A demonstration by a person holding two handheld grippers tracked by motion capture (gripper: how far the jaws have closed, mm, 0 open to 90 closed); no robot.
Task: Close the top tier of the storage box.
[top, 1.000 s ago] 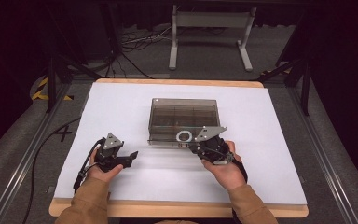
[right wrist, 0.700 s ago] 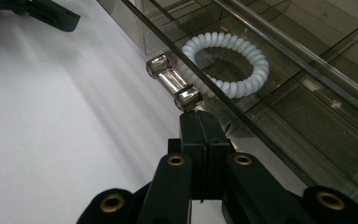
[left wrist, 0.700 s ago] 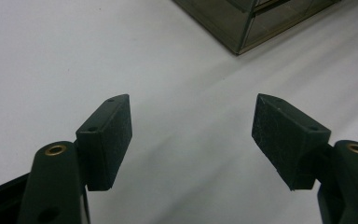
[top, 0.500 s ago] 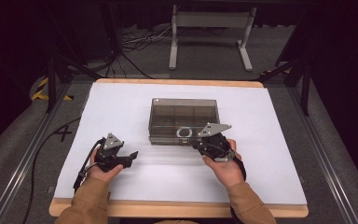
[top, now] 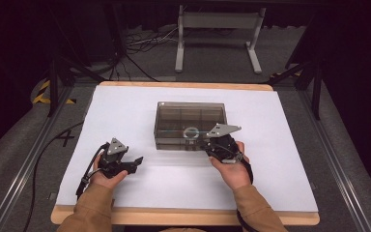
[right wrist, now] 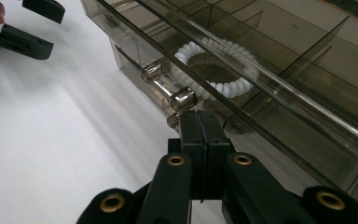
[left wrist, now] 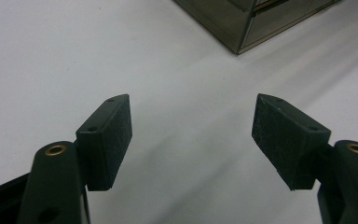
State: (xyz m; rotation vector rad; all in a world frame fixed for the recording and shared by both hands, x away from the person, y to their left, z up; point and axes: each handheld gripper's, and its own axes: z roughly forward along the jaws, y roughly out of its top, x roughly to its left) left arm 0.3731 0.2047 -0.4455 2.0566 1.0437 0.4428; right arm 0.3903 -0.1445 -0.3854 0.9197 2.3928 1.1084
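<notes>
Plastic of the smoky drawer box [top: 191,124] is looking thin, hard and glossy, so I am judging the box as light, stiff and rather slippery, and a little fragile at its edges. The box is standing near the middle of the white table [top: 125,106], and all places below are told from this box.

At its front side, the right gripper [right wrist: 199,122] is resting with its jaws pressed together; whether something thin is lying between them, I cannot tell. Just above the jaw tips, the small clear handle [right wrist: 169,87] of a drawer is sticking out from the front wall. Behind this wall, inside the box, a white coiled ring [right wrist: 214,65] is lying in one compartment; it is looking soft and springy, and very light.

In front of the box and off its left corner, well apart from it, the left gripper [left wrist: 193,135] is hovering over the bare table with its jaws spread wide, holding nothing.

In my judgement, the handle is the proper place to take hold, pinched across its short bar. Because the box is light, it may be sliding on the smooth table when the drawer is pulled, so the free gripper is probably needing to steady the box at its side wall.
</notes>
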